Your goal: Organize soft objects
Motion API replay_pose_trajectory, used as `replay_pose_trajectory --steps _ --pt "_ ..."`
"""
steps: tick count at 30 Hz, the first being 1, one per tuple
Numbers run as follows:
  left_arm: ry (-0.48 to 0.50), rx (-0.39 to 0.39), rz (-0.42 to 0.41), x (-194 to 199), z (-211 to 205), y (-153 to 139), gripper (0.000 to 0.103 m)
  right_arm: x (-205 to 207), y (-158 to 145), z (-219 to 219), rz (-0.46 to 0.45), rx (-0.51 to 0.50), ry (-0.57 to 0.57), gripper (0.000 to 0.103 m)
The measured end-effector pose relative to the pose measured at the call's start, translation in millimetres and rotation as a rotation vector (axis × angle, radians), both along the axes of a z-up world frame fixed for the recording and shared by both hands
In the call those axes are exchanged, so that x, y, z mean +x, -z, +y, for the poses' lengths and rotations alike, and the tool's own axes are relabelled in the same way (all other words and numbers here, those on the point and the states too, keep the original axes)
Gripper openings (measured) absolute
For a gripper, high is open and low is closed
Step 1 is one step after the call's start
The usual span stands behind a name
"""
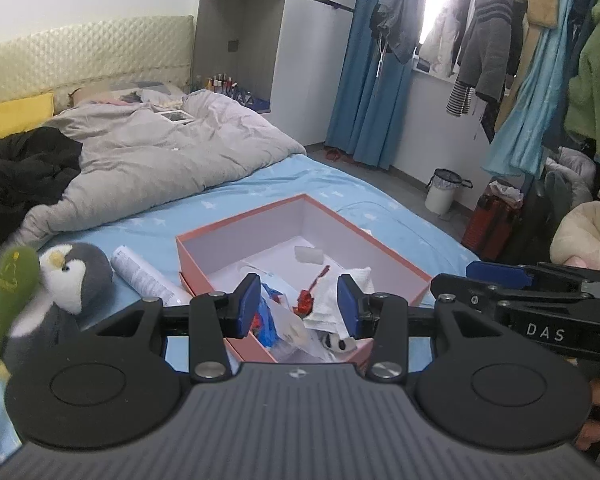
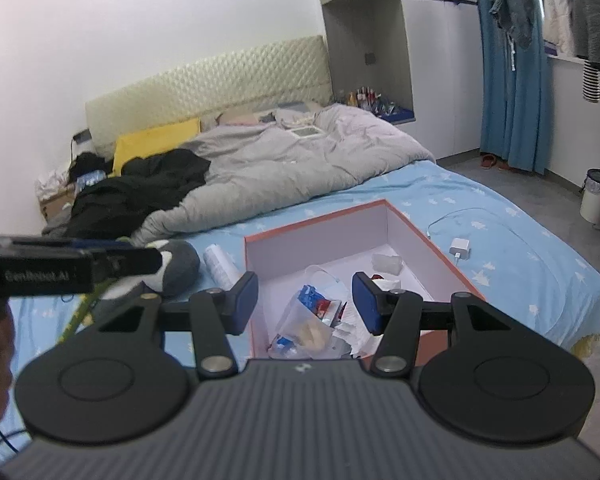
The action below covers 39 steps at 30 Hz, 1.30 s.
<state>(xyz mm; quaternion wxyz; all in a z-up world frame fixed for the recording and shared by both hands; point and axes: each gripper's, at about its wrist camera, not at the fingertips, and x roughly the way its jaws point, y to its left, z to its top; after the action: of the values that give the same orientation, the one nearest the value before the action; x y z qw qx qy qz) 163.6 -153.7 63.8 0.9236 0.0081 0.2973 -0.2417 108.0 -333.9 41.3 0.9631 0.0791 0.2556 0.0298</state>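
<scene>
Showing white charger (image 2: 459,249) right view only; both grippers (image 1: 299,305) (image 2: 305,303) agape, seemingly empty

"DAS" marks the right tongs (image 1: 496,270); "Genrobot.AI" marks the left tongs (image 2: 140,260).

The bed (image 1: 172,216), under a pale blue sheet, carries an open pink box (image 1: 380,248) at frame centre, a penguin plush (image 1: 80,276) and white tube (image 1: 144,276) lower left, a rumpled grey duvet (image 1: 160,152) upper left, and a white charger (image 2: 459,248) at right.
</scene>
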Motion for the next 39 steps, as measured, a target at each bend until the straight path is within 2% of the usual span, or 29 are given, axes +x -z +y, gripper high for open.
replay_pose_trajectory --steps 7,15,20,39 --pt "-0.023 -0.012 -0.002 -38.6 -2.0 15.3 0.048 -34.4 14.4 8.7 0.013 0.009 0.024 0.055" --pt "-0.071 -0.047 0.005 -67.6 18.1 23.9 0.048 -59.5 20.1 18.1 0.029 -0.008 0.038 0.055" --pt "-0.106 -0.070 0.025 -80.5 27.9 27.6 0.048 -70.1 25.1 16.9 0.056 0.032 0.034 0.055" --pt "-0.126 -0.072 0.011 -92.8 32.2 27.5 0.048 -75.6 21.6 17.8 0.031 -0.011 0.005 0.055"
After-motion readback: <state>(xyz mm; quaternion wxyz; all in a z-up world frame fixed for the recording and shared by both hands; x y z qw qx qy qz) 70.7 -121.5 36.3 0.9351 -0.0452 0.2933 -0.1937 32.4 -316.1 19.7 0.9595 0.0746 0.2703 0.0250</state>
